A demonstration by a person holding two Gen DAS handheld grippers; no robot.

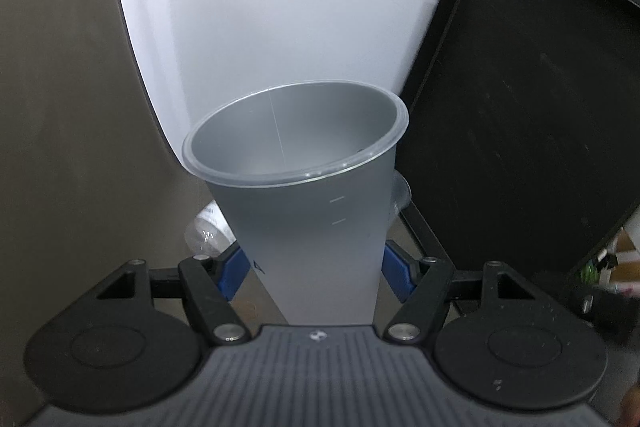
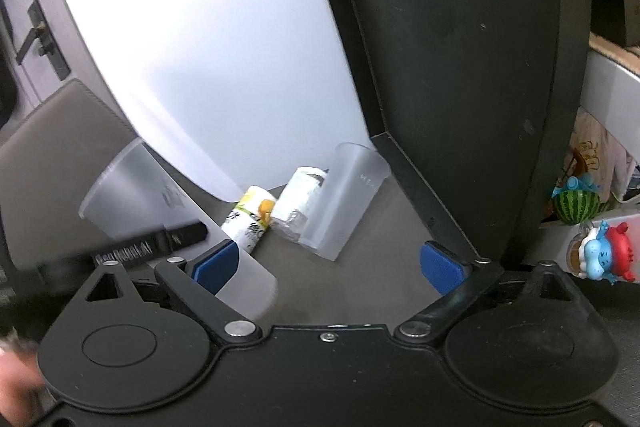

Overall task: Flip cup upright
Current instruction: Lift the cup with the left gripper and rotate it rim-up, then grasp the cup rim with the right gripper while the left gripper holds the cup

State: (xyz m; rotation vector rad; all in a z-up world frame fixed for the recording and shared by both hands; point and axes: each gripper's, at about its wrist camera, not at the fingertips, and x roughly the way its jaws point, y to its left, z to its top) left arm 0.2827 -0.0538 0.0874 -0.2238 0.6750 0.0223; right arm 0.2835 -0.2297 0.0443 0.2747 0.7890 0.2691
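My left gripper (image 1: 314, 273) is shut on a frosted translucent plastic cup (image 1: 308, 207), its blue pads pressed on both sides of the lower body. The cup's open mouth points up and away from me. The same cup shows in the right wrist view (image 2: 160, 211), tilted, mouth to the upper left, with the left gripper's black finger (image 2: 160, 239) across it. My right gripper (image 2: 330, 267) is open and empty above the grey table. A second frosted cup (image 2: 344, 199) stands further back on the table.
Two rolls, one yellow-printed (image 2: 250, 217) and one white (image 2: 298, 203), lie between the cups. A white board (image 2: 200, 47) and a black panel (image 2: 460, 67) stand behind. A grey chair back (image 1: 60, 127) is left. Toys (image 2: 600, 251) sit right.
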